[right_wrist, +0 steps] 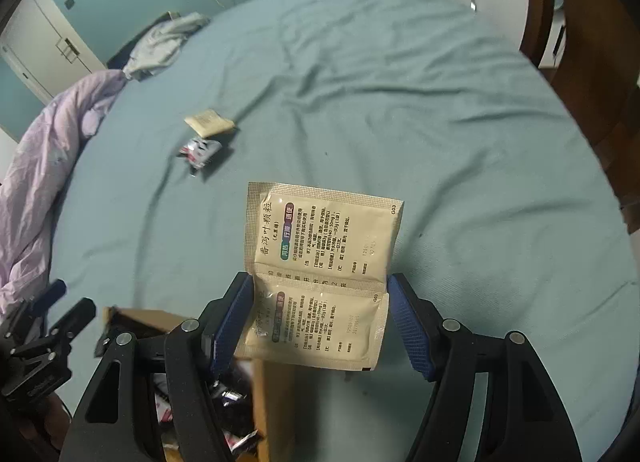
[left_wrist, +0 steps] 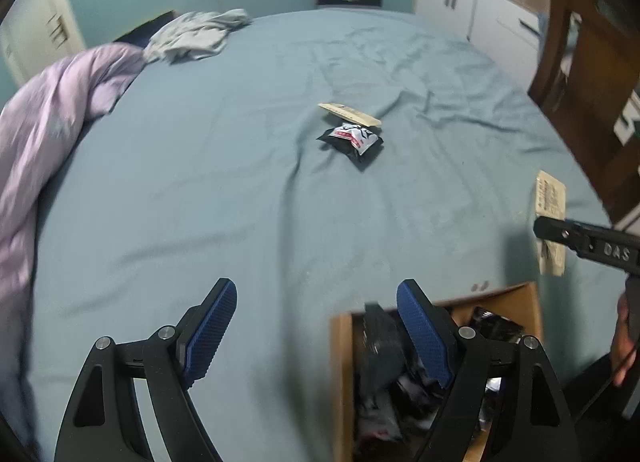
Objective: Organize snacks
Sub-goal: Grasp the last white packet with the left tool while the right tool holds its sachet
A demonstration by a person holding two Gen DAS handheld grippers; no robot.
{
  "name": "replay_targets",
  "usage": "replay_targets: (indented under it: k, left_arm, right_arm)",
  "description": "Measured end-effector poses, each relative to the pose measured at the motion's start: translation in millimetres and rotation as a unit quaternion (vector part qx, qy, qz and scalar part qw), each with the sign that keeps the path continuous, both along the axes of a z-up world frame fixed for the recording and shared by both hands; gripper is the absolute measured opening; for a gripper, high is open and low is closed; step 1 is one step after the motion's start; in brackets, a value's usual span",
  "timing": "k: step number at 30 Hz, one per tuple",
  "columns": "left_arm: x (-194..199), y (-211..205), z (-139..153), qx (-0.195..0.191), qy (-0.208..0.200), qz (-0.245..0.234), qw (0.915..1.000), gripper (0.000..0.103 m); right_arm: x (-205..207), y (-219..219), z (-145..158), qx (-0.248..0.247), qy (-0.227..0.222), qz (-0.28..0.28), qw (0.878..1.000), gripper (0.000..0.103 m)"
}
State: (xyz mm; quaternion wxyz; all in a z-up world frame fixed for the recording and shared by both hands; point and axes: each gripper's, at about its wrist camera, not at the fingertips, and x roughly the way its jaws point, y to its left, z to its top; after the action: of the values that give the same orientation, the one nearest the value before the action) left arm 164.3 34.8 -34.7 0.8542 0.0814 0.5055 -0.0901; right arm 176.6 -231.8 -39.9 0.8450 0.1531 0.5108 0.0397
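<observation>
Sitting at the near edge of the bed [left_wrist: 280, 141], the cardboard box [left_wrist: 516, 298] is stuffed with dark snack packets [left_wrist: 384, 346], and the left tool [left_wrist: 316, 326] hovers partly over it with its jaws well apart and nothing between them. Over to the right wrist view: the right tool [right_wrist: 320, 318] is clamped on a pair of joined beige sachets [right_wrist: 324, 238], pads pressing both edges of the lower one, held up above the sheet just beside the box. That printed face shows only here; the left view catches the sachets edge-on at its right margin, under a black finger. Both views show a black-and-white packet [left_wrist: 354, 139] and a beige sachet [left_wrist: 348, 114] lying together mid-bed. A purple quilt [left_wrist: 48, 129] lies bunched along the left edge.
</observation>
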Motion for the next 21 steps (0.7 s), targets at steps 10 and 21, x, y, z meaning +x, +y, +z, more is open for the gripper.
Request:
replay_targets:
  k: [10,21]
  left_arm:
    - [80.6,-49.1,-4.3,0.049,0.010,-0.105,0.9932,0.084]
    - [183.3,-89.3,-67.7,0.076,0.086,-0.092,0.9891,0.085]
  right_arm:
    - [56.4,0.0,-21.2,0.041,0.027,-0.001,0.999,0.068]
    - [46.4,-5.5,-22.2,0.057,0.020,0.006,0.998,0.068]
